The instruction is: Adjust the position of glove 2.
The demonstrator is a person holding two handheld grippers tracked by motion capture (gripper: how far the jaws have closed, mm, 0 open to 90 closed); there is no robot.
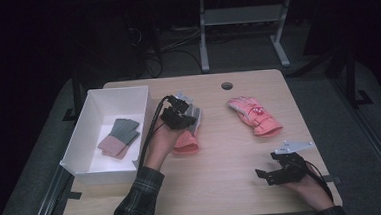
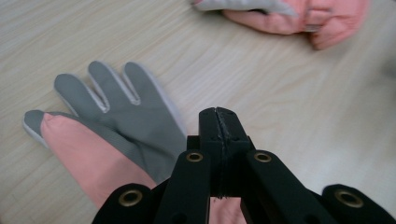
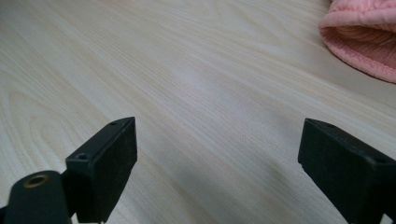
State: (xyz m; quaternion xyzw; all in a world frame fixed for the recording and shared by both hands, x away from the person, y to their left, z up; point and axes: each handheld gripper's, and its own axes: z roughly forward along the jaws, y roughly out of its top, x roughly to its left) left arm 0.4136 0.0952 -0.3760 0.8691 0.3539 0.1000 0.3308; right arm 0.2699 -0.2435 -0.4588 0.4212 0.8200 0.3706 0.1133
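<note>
A pink glove with a grey palm (image 1: 186, 143) lies near the table's middle, palm up, its fingers spread (image 2: 116, 121). My left gripper (image 1: 193, 118) hovers over this glove's right side. Its jaws are shut (image 2: 217, 122), pressed together with nothing seen between the tips. A second pink glove (image 1: 255, 114) lies further right, also visible at the top of the left gripper view (image 2: 289, 14). My right gripper (image 1: 264, 165) rests low near the table's front right corner. It stands open (image 3: 217, 149) over bare wood, with the second glove's knitted cuff (image 3: 364, 42) ahead to its right.
A white box (image 1: 80, 134) stands at the table's left edge, holding a folded grey and pink item (image 1: 119, 137). A round cable hole (image 1: 226, 85) sits near the far edge. A metal stand and cables are on the floor beyond.
</note>
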